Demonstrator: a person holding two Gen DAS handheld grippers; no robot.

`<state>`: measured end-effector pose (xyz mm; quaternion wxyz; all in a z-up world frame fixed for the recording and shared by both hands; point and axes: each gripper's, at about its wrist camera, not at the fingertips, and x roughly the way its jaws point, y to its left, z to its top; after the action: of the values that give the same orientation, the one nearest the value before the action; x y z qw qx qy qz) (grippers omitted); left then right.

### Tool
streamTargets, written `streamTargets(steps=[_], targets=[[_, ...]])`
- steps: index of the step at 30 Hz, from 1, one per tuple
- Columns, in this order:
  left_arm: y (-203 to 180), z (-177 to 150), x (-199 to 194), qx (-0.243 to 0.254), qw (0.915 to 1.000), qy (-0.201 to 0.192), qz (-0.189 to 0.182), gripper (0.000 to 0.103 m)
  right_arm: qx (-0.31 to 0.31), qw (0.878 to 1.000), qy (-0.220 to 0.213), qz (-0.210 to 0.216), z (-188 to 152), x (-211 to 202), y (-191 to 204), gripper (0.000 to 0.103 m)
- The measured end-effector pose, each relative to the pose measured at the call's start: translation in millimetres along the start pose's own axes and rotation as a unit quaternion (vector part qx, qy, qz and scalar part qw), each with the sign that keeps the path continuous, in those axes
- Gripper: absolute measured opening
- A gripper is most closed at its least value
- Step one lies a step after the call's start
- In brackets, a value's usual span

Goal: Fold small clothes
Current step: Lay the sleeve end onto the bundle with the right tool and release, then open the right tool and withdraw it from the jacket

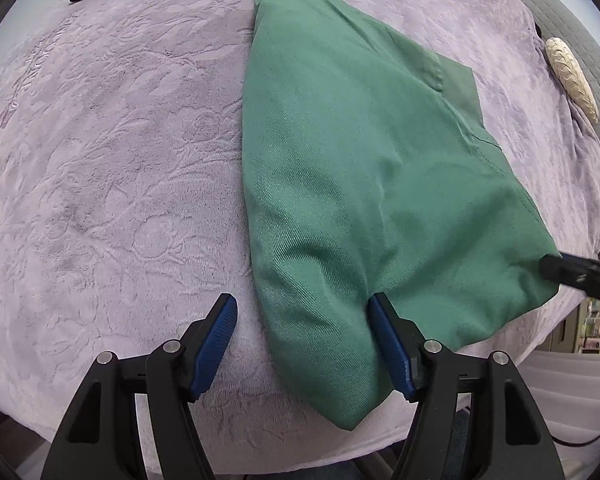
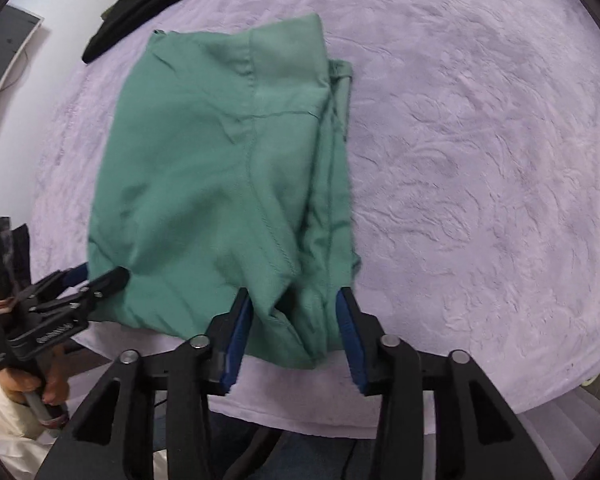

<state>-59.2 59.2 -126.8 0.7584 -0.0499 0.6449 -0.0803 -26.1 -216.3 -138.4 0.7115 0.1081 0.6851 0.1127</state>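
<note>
Green garment near edge btwn both grippers' fingers, L wide apart, R part-spread; neither gripping.

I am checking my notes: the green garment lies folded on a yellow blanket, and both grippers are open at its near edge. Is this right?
Not quite. The blanket is pale purple, not yellow, as both wrist views show. The rest holds: the green garment lies folded on it, and the left gripper and right gripper are open at its near edge.

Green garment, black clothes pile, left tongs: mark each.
green garment (image 1: 360, 184), left wrist view, middle of the top layer
black clothes pile (image 2: 140, 12), right wrist view, dark heap's middle
left tongs (image 1: 302, 322), left wrist view, midway between fingertips
</note>
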Motion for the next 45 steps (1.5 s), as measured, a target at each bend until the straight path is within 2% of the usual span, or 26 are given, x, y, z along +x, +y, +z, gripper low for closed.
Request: streamTargets(steps=[1, 4, 6, 12, 19, 28, 32, 43, 44, 45], targets=[[-1, 0, 1, 0.0, 1.0, 0.001, -0.001, 0.07, 0.021, 1.0, 0.006, 0.01, -2, 5, -8, 0.021], [-2, -1, 2, 0.002, 0.9999, 0.005, 0.009, 0.082, 0.069, 0.997, 0.008, 0.032, -5, 11, -25, 0.02], [-3, -3, 3, 0.002, 1.0, 0.007, 0.006, 0.082, 0.087, 0.995, 0.013, 0.036, -7, 18, -33, 0.02], [-6, -3, 0, -0.003, 0.9998, 0.015, 0.008, 0.082, 0.075, 0.997, 0.02, 0.014, -11, 26, -34, 0.019], [-4, 4, -22, 0.002, 0.9994, -0.006, 0.035, 0.082, 0.062, 0.998, 0.021, -0.012, -21, 15, -37, 0.02], [1, 8, -33, 0.004, 0.9983, -0.014, 0.057, 0.082, 0.078, 0.997, 0.013, -0.011, -31, -17, -50, 0.02], [-2, 11, -30, 0.003, 0.9982, -0.007, 0.06, 0.082, 0.082, 0.996, 0.012, -0.012, -23, -23, -50, 0.023], [-4, 10, -29, -0.002, 0.9977, 0.006, 0.067, 0.083, 0.087, 0.996, 0.007, -0.01, -3, -50, -48, 0.023], [-4, 11, -30, -0.003, 0.9977, 0.006, 0.068, 0.097, 0.085, 0.996, 0.005, -0.009, -1, -53, -46, 0.023], [-5, 11, -31, -0.005, 0.9974, 0.007, 0.071, 0.103, 0.082, 0.997, 0.002, -0.008, 1, -56, -45, 0.023]])
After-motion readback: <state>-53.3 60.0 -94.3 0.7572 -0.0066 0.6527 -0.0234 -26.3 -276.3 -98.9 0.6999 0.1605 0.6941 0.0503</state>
